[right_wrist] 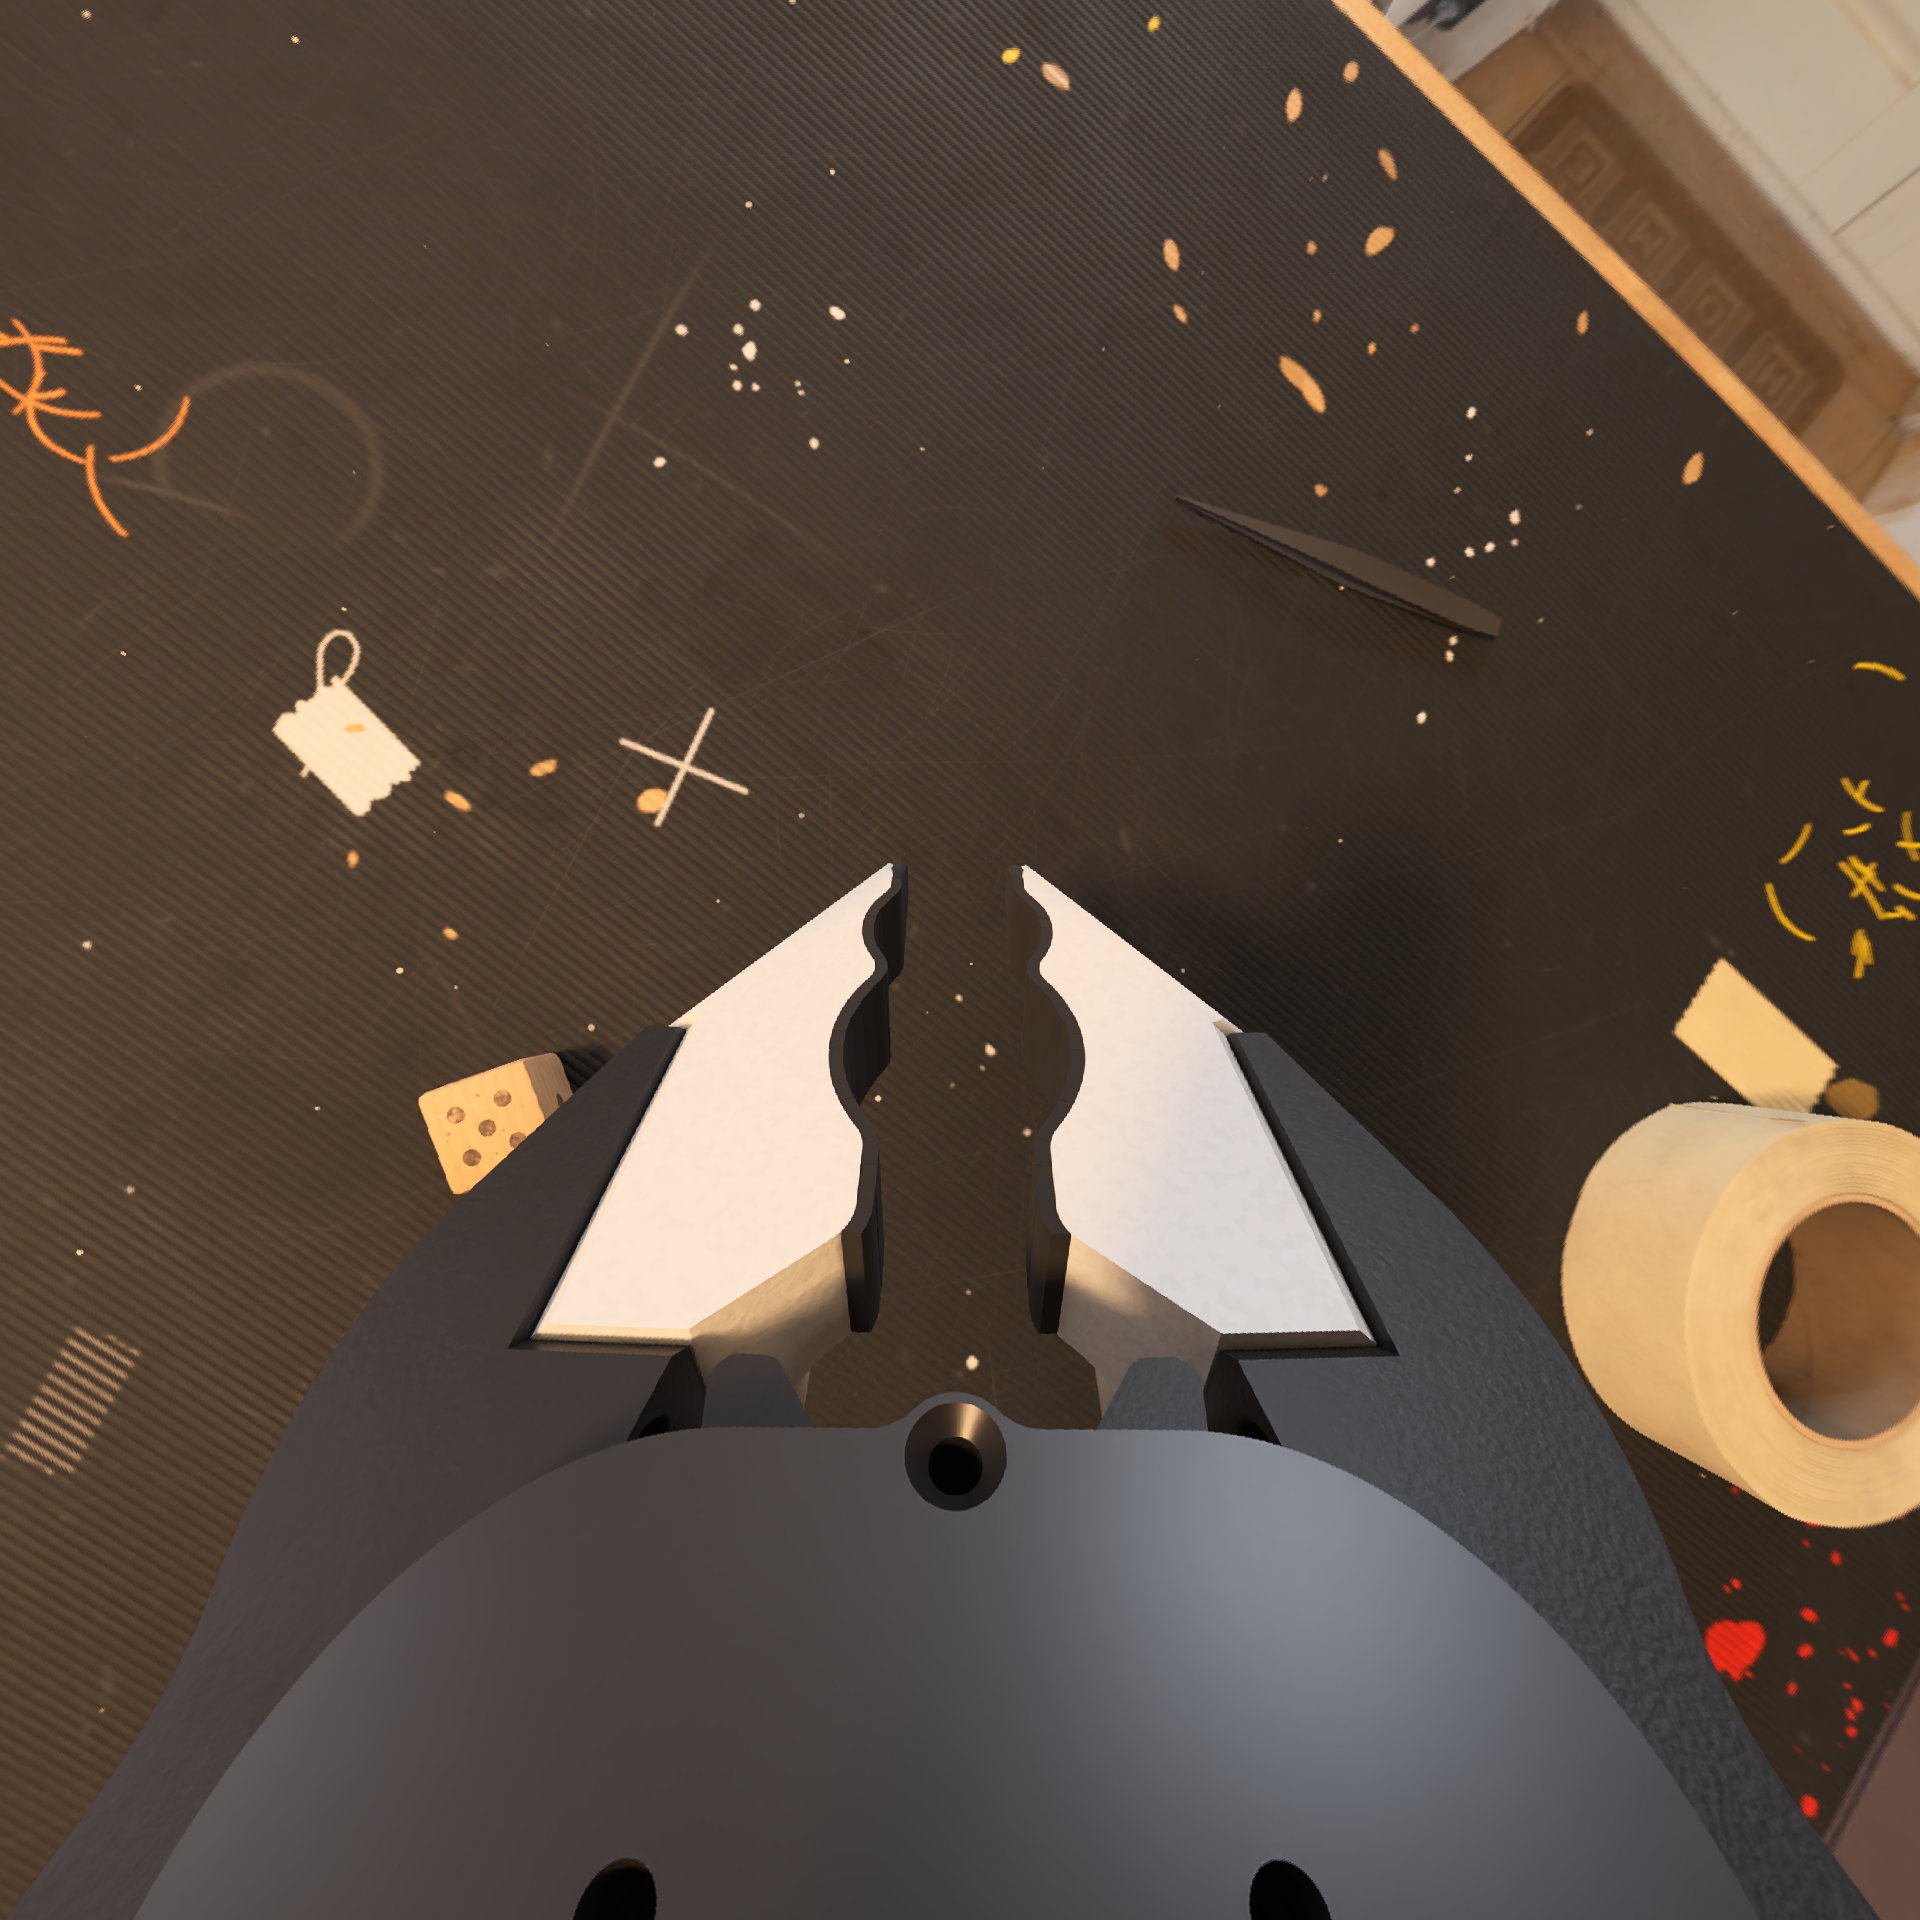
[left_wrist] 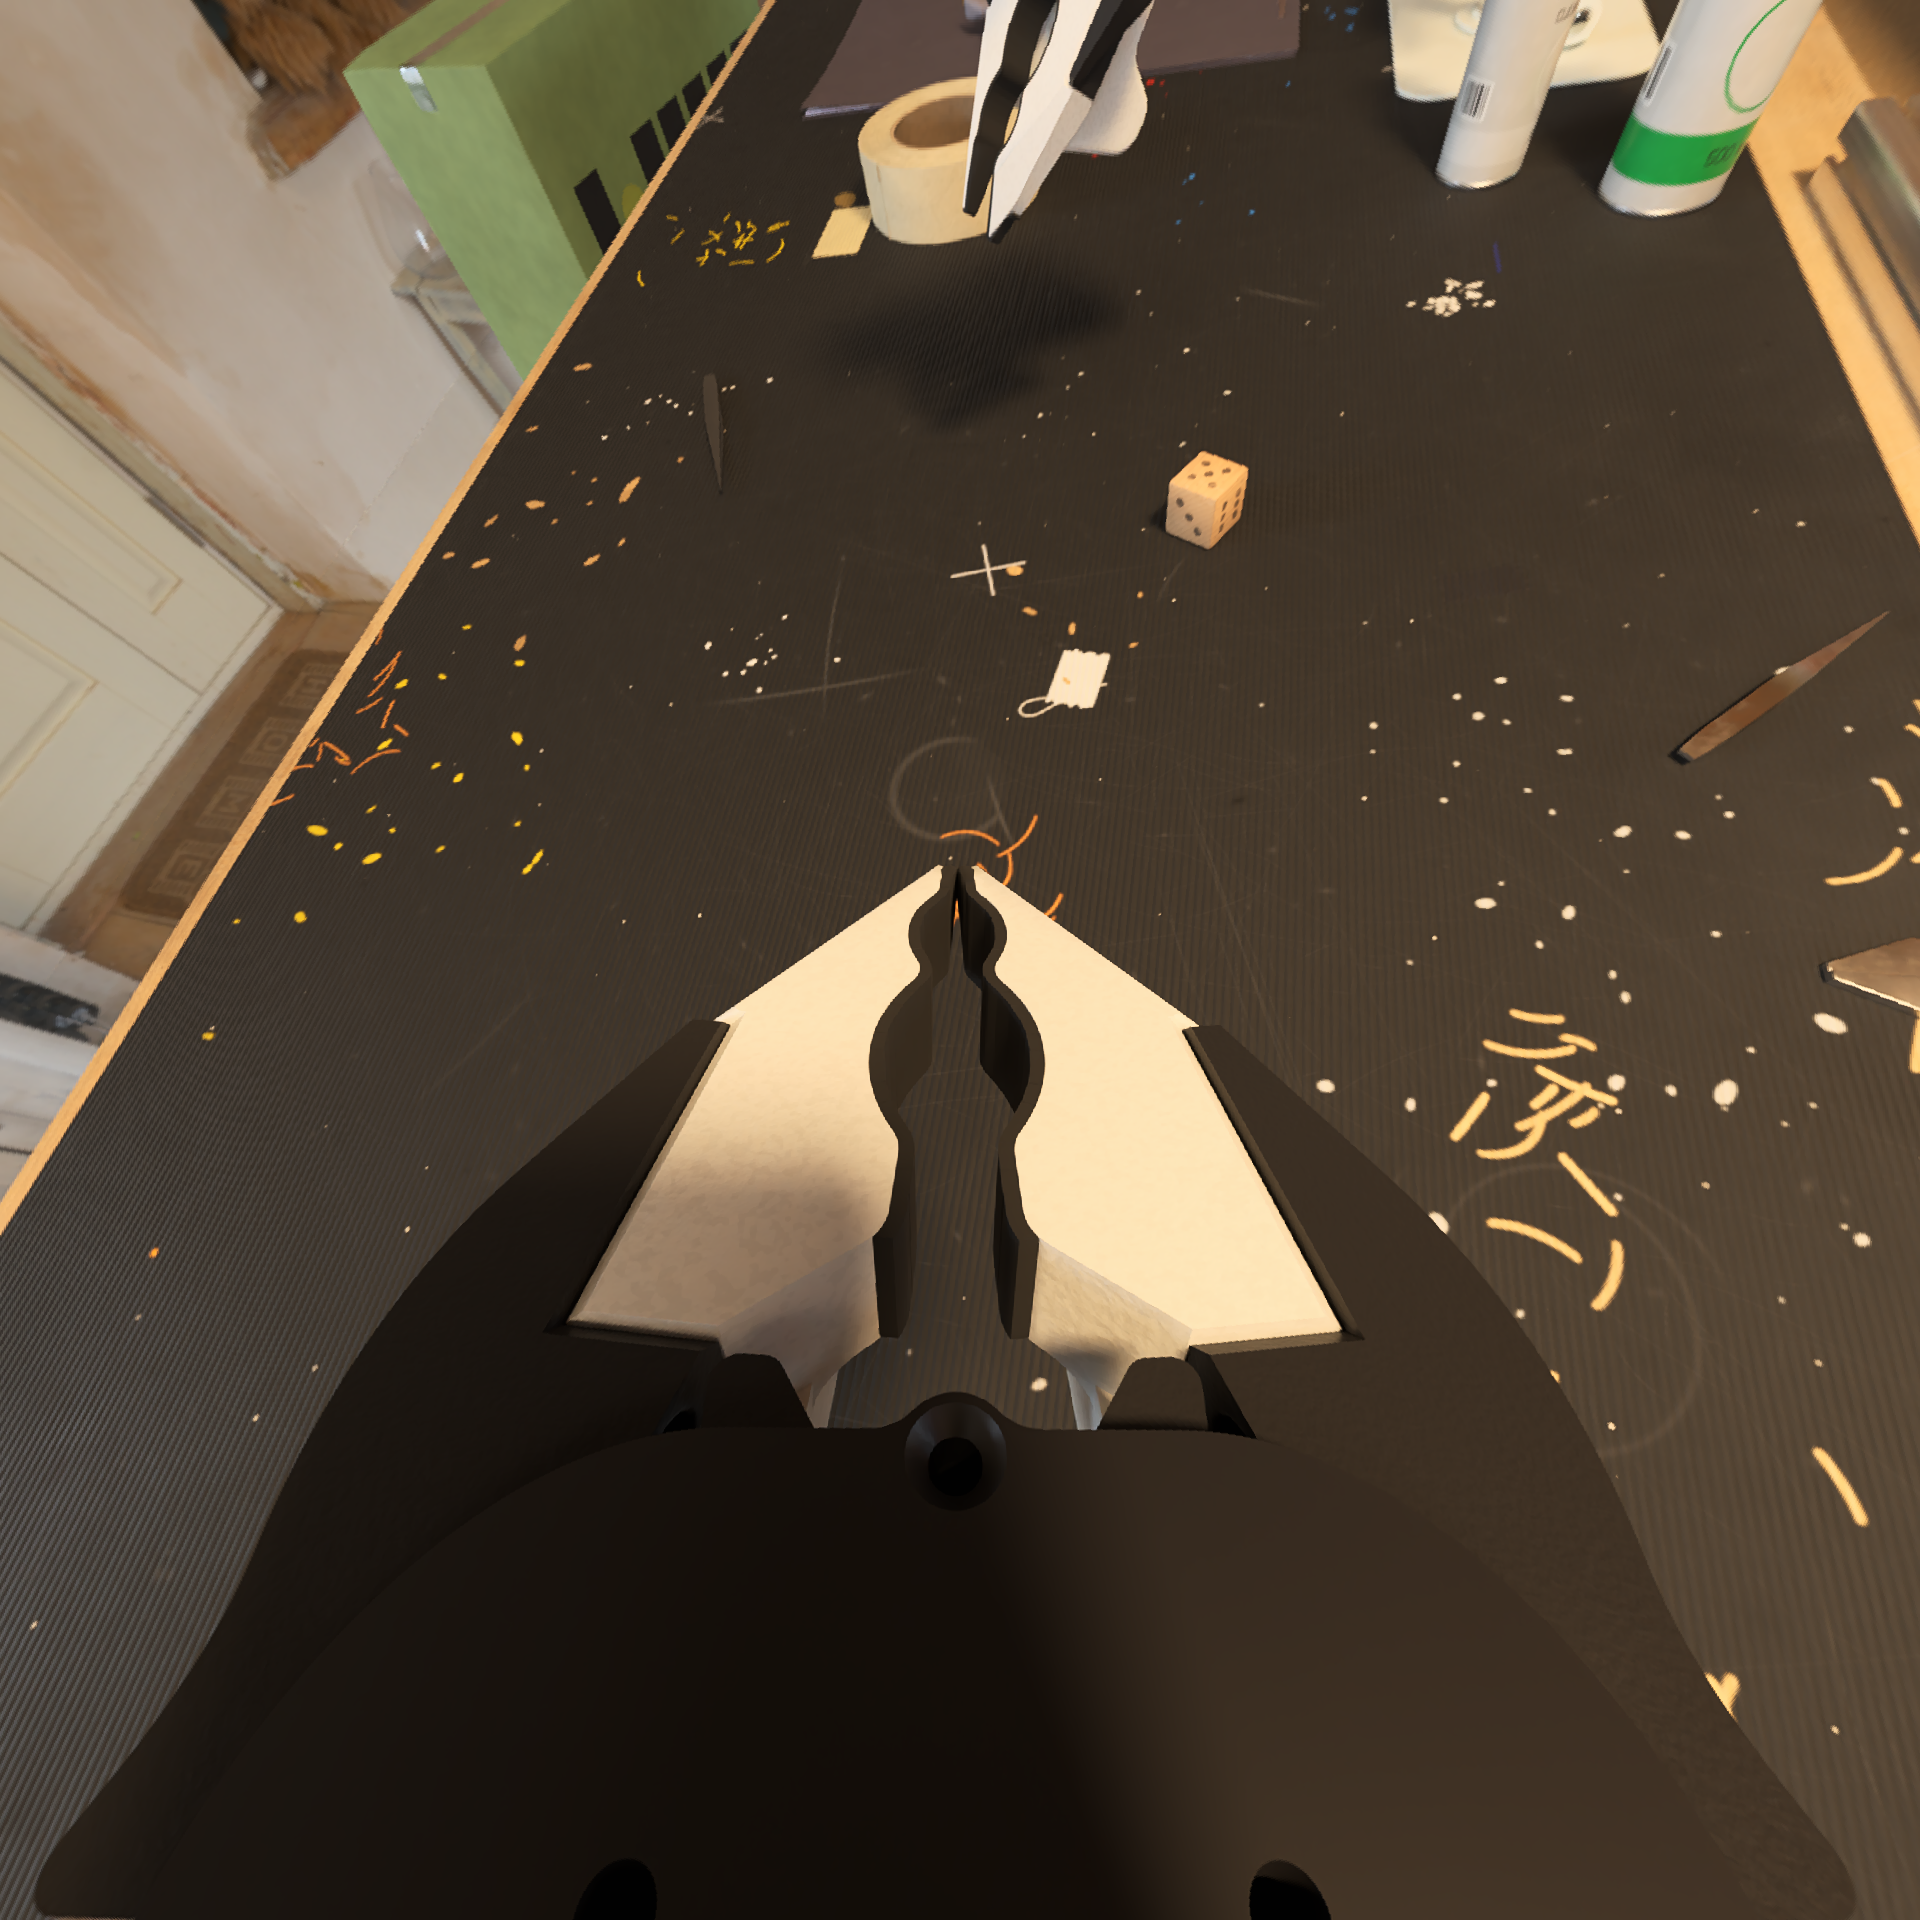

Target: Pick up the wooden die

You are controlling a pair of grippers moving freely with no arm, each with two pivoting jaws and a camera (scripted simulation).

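Note:
The wooden die (left_wrist: 1205, 499) is a small pale cube with dark pips, resting on the dark speckled table ahead and to the right of my left gripper (left_wrist: 958, 873). My left gripper is shut and empty, low over the table. In the right wrist view the die (right_wrist: 488, 1127) lies left of my right gripper (right_wrist: 958, 878), partly hidden behind its left finger. My right gripper is open and empty, above the table. It also shows in the left wrist view (left_wrist: 992, 213), hanging far ahead near the tape roll.
A roll of beige tape (right_wrist: 1756, 1309) lies right of the right gripper; it also shows far ahead (left_wrist: 920, 156). White and green tubes (left_wrist: 1683, 114) stand at the far right. A green box (left_wrist: 540, 156) stands beyond the table's left edge (left_wrist: 312, 727). Thin blades (left_wrist: 1777, 691) lie right.

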